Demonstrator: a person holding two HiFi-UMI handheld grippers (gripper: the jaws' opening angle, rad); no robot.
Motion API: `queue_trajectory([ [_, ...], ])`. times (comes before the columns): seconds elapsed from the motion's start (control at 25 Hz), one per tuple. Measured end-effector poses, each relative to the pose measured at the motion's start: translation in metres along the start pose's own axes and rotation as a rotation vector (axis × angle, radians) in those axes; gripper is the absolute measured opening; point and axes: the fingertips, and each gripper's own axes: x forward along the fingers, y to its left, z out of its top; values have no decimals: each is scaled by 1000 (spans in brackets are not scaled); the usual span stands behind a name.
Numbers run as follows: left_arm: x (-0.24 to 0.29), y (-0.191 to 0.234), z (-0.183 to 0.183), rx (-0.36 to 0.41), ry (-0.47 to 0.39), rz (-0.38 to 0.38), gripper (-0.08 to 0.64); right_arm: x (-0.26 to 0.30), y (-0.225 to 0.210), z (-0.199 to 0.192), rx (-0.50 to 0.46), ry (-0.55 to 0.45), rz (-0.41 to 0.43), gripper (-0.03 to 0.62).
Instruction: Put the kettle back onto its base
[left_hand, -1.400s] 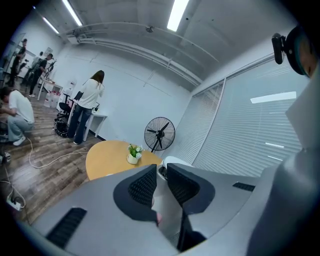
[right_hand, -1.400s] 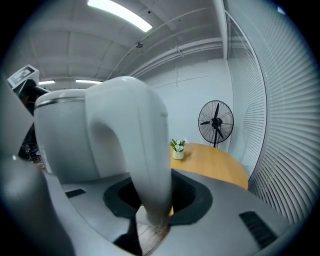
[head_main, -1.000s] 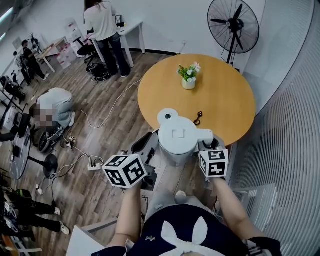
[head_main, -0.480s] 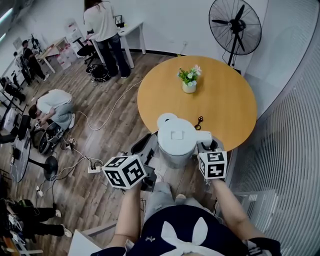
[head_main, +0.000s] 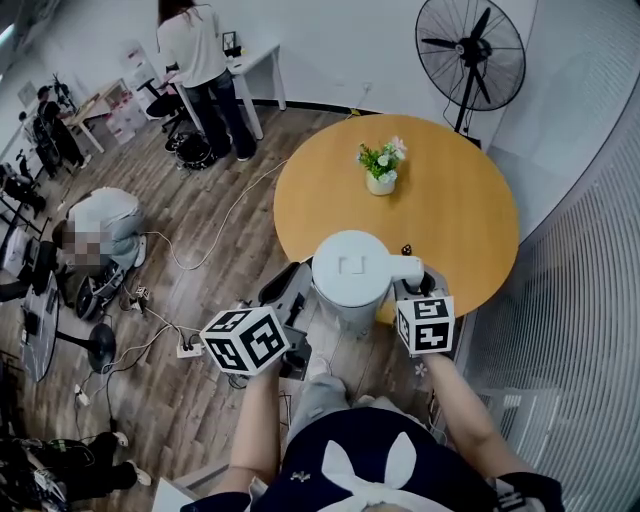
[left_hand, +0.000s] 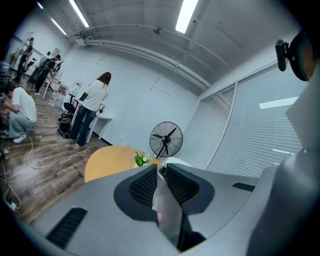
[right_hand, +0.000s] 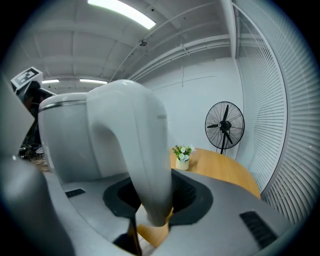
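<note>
Right fingers (right_hand: 189, 191) pinch the kettle (head_main: 350, 268) by its handle (right_hand: 145, 165), left fingers (left_hand: 142, 187) pinch its opposite side, over the near edge of the bench (head_main: 450, 200); base unseen, presumably underneath.

Kettle (head_main: 350, 272) over near edge of table (head_main: 465, 225) (flower pot (head_main: 381, 182) behind it).

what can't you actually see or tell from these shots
Kettle's base: in no view; in the head view the kettle covers the near rim of the table.
Small dark item on the table by the kettle: too small to identify, head view.
Which part of the kettle the left gripper pinches: its own fingers hide all but a pale sliver, left gripper view.
</note>
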Motion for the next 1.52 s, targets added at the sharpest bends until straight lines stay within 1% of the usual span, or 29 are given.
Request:
queue_trajectory([
  [0.12,8,12,7,-8,4,-7,78,13,1,6,-1,1,-9,123],
  [0.52,30,38,40,8,0,-42,78,47,5,35,5,-16,-41,124],
  [0.68,39,48,48,5,-4,-55,78,59,4,43,-2,-30,-61,124],
  [0.96,55,61,64,3,6,-83,78,74,4,56,4,-23,-89,124],
  [1.52,92,88,89,27,60,-159,78,106,1,69,35,-13,-168,126],
])
